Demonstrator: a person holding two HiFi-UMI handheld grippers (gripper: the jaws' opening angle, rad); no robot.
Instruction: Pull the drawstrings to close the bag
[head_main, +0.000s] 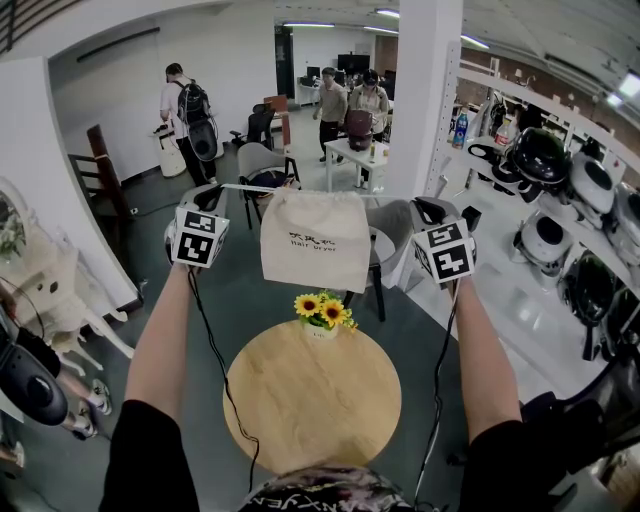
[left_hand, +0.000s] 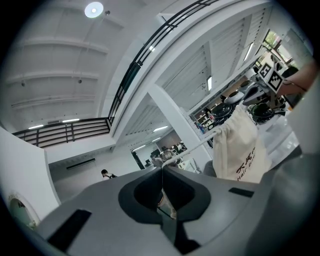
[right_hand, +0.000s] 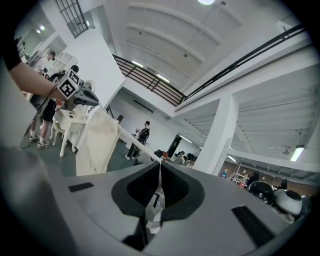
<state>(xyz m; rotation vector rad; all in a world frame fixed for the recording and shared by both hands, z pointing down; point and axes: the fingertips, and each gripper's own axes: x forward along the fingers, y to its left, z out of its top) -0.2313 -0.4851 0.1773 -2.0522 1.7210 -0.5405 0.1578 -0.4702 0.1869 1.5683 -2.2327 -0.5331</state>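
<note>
A cream cloth bag (head_main: 316, 240) with dark print hangs in the air between my two grippers, above the round table. Its top is gathered. A white drawstring (head_main: 243, 187) runs taut from the bag's left top corner to my left gripper (head_main: 212, 192), which is shut on it. In the left gripper view the drawstring (left_hand: 192, 147) leads from the shut jaws to the bag (left_hand: 241, 148). My right gripper (head_main: 418, 208) is shut on the other drawstring. In the right gripper view that drawstring (right_hand: 134, 140) stretches from the jaws to the bag (right_hand: 98, 141).
A round wooden table (head_main: 312, 394) stands below, with a small pot of sunflowers (head_main: 323, 313) at its far edge. Chairs and a white table (head_main: 352, 152) stand behind the bag. People stand farther back. Shelves with helmets (head_main: 545, 160) line the right side, past a white pillar (head_main: 424, 95).
</note>
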